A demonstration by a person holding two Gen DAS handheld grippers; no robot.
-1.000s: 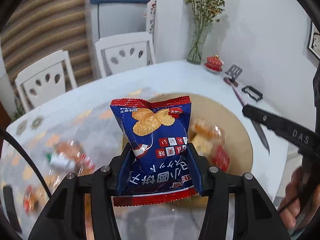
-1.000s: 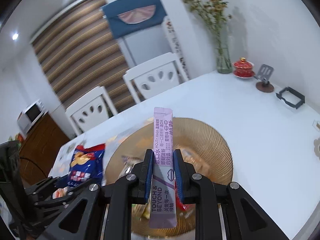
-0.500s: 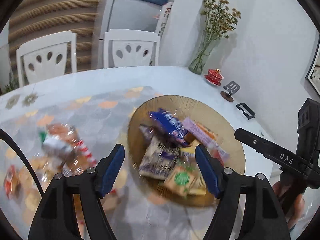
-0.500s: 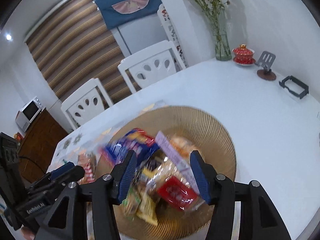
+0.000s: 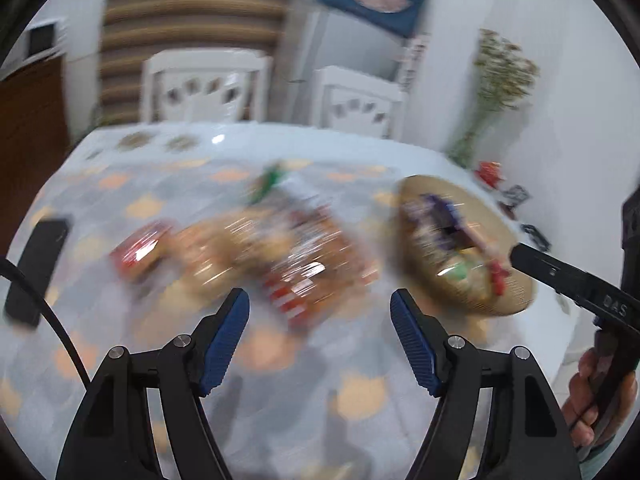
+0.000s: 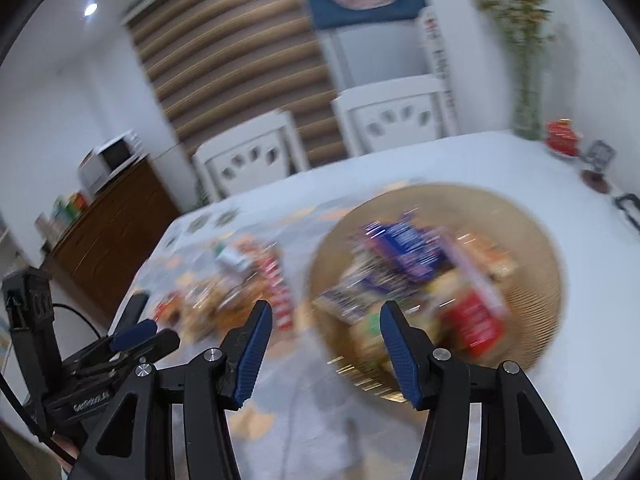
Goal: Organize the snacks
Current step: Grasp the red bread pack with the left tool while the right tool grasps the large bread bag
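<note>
Motion blurs both views. A round woven tray (image 6: pixel 540 240) holds several snack packets, among them a blue packet (image 6: pixel 404 244) and a red one (image 6: pixel 476 320). To its left, a loose pile of snacks (image 5: pixel 280 256) lies on the patterned tablecloth. My left gripper (image 5: pixel 320 304) hangs open and empty just in front of that pile, with the tray (image 5: pixel 516 300) off to its right. My right gripper (image 6: pixel 326 316) is open and empty over the tray's left edge. The pile (image 6: pixel 240 288) lies to its left. The left gripper (image 6: pixel 136 332) shows at the lower left of the right wrist view.
A black phone (image 5: pixel 36 268) lies at the table's left edge. At the far right corner stand a vase of dried flowers (image 6: pixel 524 92) and a red lidded cup (image 6: pixel 562 136). Two white chairs (image 5: pixel 204 88) stand behind the table. A wooden cabinet (image 6: pixel 116 224) carries a microwave.
Both grippers opened and dropped their loads, the blue cracker packet and the purple stick, into the tray. Both then swung left, towards the loose pile.
</note>
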